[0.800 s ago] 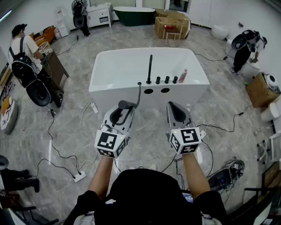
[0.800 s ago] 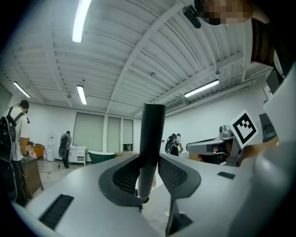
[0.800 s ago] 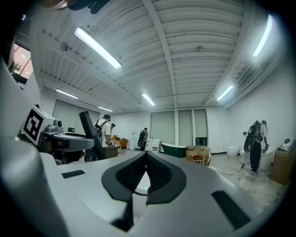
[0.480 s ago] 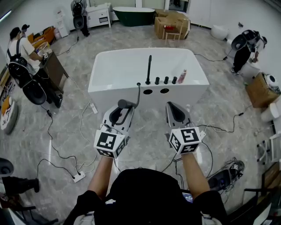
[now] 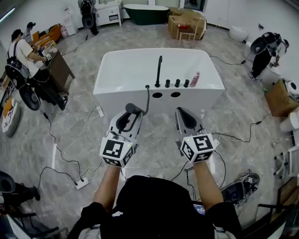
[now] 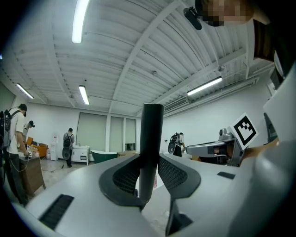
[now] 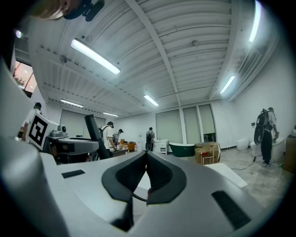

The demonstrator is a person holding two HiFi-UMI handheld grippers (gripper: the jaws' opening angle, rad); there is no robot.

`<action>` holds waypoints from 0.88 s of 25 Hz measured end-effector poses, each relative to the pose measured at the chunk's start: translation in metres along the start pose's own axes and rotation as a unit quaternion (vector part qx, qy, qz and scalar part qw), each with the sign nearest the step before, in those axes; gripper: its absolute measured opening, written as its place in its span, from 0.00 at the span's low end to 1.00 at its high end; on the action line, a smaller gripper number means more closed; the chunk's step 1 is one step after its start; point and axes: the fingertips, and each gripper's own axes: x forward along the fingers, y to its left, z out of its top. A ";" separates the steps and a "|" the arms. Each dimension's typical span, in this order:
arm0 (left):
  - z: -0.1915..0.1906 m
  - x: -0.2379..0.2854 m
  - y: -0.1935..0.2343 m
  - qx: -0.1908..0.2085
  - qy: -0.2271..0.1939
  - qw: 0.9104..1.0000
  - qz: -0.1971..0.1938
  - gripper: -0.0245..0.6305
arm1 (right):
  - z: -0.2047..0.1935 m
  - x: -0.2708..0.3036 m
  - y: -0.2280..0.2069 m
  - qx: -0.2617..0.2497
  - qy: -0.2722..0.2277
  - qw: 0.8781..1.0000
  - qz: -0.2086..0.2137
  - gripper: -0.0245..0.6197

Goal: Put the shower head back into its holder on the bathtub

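Head view: left hand-held gripper (image 5: 128, 119) held level, pinching the shower head (image 5: 131, 110) in front of the white bathtub (image 5: 117, 88)'s near wall. Its hose (image 5: 148, 100) curves up to the rim. Right hand-held gripper (image 5: 186, 116) alongside.
Left gripper view: jaws clamp the dark handle, which stands upright.
Right gripper view: jaws pressed together, nothing between.

Grey marbled tile floor (image 5: 70, 116), white power strip (image 5: 81, 183) lying on it; dark green bathtub (image 5: 145, 11), white cabinet (image 5: 108, 14), cardboard boxes (image 5: 187, 23) at far end; ribbed ceiling (image 6: 138, 51), fluorescent tubes (image 6: 79, 21) lit.
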 end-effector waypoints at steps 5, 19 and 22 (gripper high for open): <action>-0.002 0.014 -0.017 -0.016 0.002 1.000 0.014 0.24 | -0.008 -0.006 -0.020 0.011 0.005 1.000 0.011 0.06; 0.004 0.062 0.005 -0.020 -0.011 0.999 0.025 0.24 | -0.009 0.041 -0.050 0.004 0.013 1.000 0.025 0.06; 0.006 0.081 0.017 -0.024 -0.017 0.999 0.026 0.24 | -0.009 0.062 -0.060 -0.002 0.014 1.000 0.025 0.06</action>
